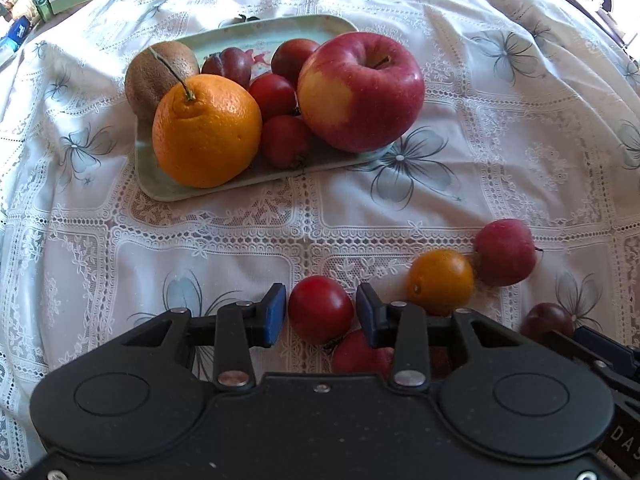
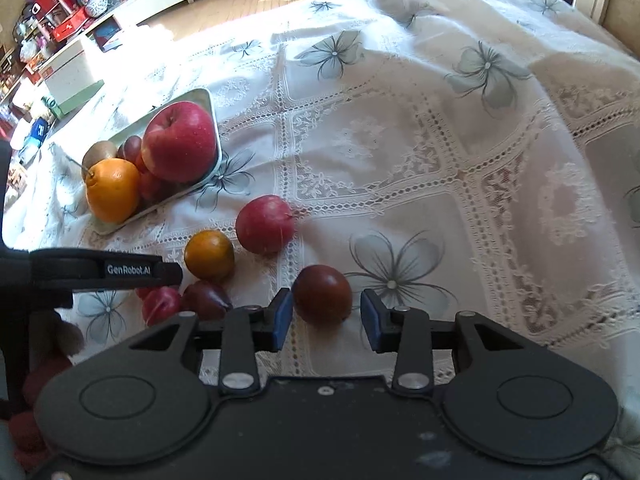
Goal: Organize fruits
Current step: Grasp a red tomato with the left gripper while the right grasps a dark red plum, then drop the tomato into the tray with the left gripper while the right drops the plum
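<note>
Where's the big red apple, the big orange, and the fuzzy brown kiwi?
big red apple [image 1: 360, 92], left wrist view, on its red front.
big orange [image 1: 206, 132], left wrist view, on its bumpy side.
kiwi [image 1: 154, 72], left wrist view, on its brown skin.

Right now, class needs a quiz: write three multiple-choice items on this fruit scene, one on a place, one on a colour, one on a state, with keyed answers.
1. Where is the large apple?
A. on the tray
B. on the bare cloth
C. in a gripper

2. What colour is the small round fruit beside the pale red plum?
A. green
B. orange-yellow
C. white

3. How does the left gripper stand?
A. shut with nothing in it
B. open around a small red fruit
C. holding the kiwi

Answers: A, it sits on the tray; B, its skin is orange-yellow; B, gaps show beside the small red fruit.
</note>
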{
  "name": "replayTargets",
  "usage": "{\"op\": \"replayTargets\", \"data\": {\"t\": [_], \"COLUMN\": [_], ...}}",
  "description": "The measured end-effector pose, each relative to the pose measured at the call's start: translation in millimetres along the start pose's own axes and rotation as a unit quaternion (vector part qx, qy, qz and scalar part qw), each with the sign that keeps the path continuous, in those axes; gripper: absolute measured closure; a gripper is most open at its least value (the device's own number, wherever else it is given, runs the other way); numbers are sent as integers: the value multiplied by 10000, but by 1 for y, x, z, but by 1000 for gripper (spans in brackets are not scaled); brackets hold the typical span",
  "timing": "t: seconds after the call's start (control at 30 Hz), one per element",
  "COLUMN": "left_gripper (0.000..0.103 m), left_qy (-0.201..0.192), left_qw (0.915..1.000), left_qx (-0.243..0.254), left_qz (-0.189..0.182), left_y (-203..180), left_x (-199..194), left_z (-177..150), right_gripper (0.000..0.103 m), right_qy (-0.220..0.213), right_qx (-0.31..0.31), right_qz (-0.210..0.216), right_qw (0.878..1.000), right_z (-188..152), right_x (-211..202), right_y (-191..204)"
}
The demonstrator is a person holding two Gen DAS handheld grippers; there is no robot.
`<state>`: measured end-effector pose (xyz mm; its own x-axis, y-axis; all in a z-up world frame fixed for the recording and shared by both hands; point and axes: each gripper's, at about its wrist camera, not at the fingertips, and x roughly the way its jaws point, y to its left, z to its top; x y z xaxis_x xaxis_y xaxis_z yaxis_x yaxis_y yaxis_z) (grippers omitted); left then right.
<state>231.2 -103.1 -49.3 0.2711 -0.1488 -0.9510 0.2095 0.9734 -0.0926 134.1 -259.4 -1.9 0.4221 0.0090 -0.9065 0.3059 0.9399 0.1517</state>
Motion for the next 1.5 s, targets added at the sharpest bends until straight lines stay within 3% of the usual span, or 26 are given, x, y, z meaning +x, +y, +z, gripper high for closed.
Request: {"op": "replayTargets", "data": {"t": [0.2,0.23,0.37,0.7,0.87,1.2,1.37,1.5], "left_gripper": [62,62,62,62,62,62,62,62], "left_qy": [-54,-62,-101,-255,-251,-245,-206,-221], "left_qw": [10000,10000,9999,9995,9989,9970,9963,9966], "left_qx": [47,31,33,210,397,726,832,788], "left_qz": [-49,-65,-82,-18,-55,-145,-70,-93], "left_y": [-2,0,1,7,13,40,54,61], "left_x": [-1,-4,-13,-68,-96,-133,-139,-140], "left_z": [3,2,0,-23,-51,-128,-169,-197], "right_gripper": [61,65,66,66,66,66,66,65], "right_qy": [154,174,165,345,526,785,707,646], "right_qx": [18,-6,-47,269,167,-372,-649,-842], "right_qz": [-28,-48,-96,-14,-91,400,614,420], "right_qw": [9999,9998,9998,9990,9984,9954,9935,9935], "right_z": [0,-1,0,5,-6,-48,-87,-127], "right_x": [15,17,14,-10,-30,-73,-102,-114], "right_y": [3,4,7,3,7,35,36,28]}}
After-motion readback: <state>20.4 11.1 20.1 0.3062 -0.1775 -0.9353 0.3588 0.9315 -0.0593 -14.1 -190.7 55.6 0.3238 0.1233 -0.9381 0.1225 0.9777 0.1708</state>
